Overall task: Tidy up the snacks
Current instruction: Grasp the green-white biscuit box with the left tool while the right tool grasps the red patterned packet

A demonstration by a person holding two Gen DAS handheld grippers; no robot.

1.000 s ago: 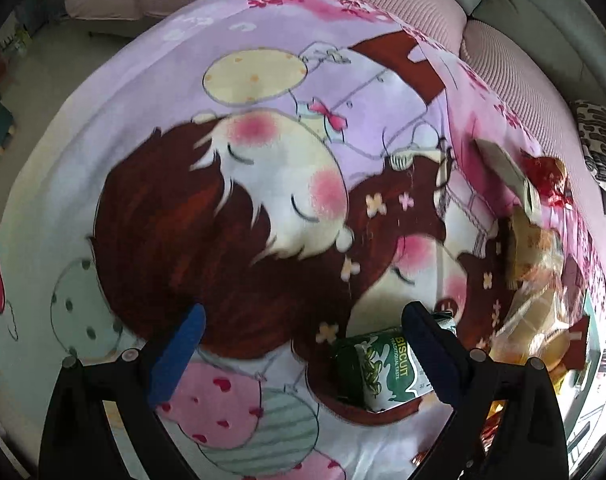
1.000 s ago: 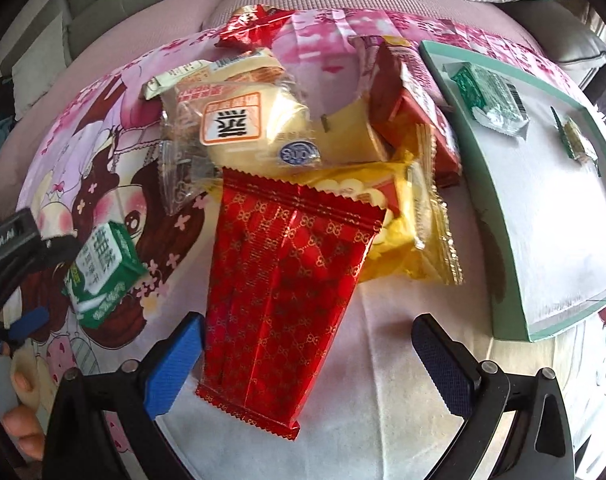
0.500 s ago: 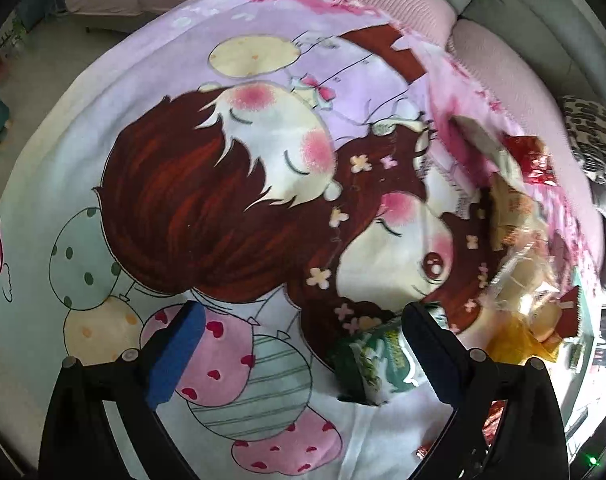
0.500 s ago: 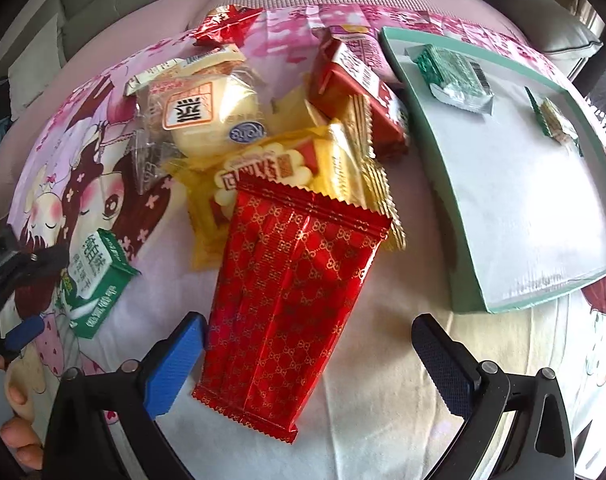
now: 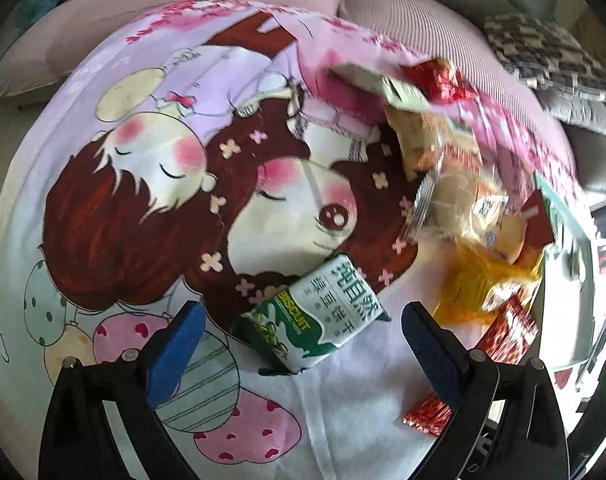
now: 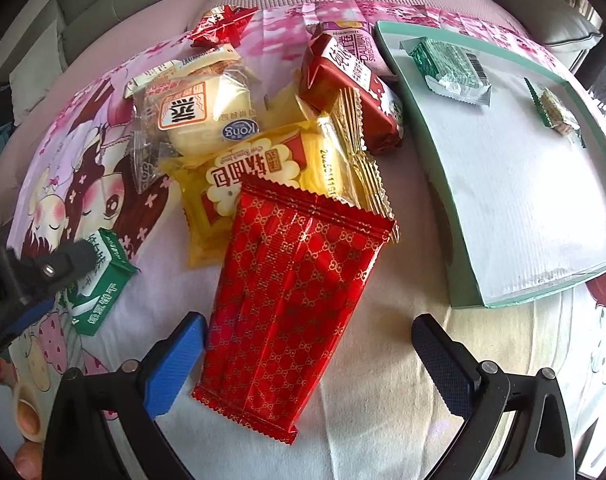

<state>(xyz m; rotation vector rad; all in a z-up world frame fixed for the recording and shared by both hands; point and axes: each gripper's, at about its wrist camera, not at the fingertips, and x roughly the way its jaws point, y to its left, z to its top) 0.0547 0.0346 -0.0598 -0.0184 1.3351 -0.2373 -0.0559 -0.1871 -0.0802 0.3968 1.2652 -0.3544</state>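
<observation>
A green and white biscuit pack lies flat on the cartoon-print cloth, just ahead of my open left gripper and between its two fingers. In the right wrist view a long red foil packet lies between the fingers of my open right gripper, overlapping a yellow bread pack. The biscuit pack shows at the left there, partly behind the left gripper's finger. A teal-rimmed white tray on the right holds a green wafer pack and a small green-edged candy.
A pile of snacks sits beyond the red packet: a clear-wrapped bun, a dark red pack, a small red foil piece. Sofa cushions ring the cloth at the back. A hand shows at bottom left.
My left gripper has swung right so the biscuit pack now sits centred between its fingers. The right view has pulled back slightly from the pile; the red packet stays between its fingers.
</observation>
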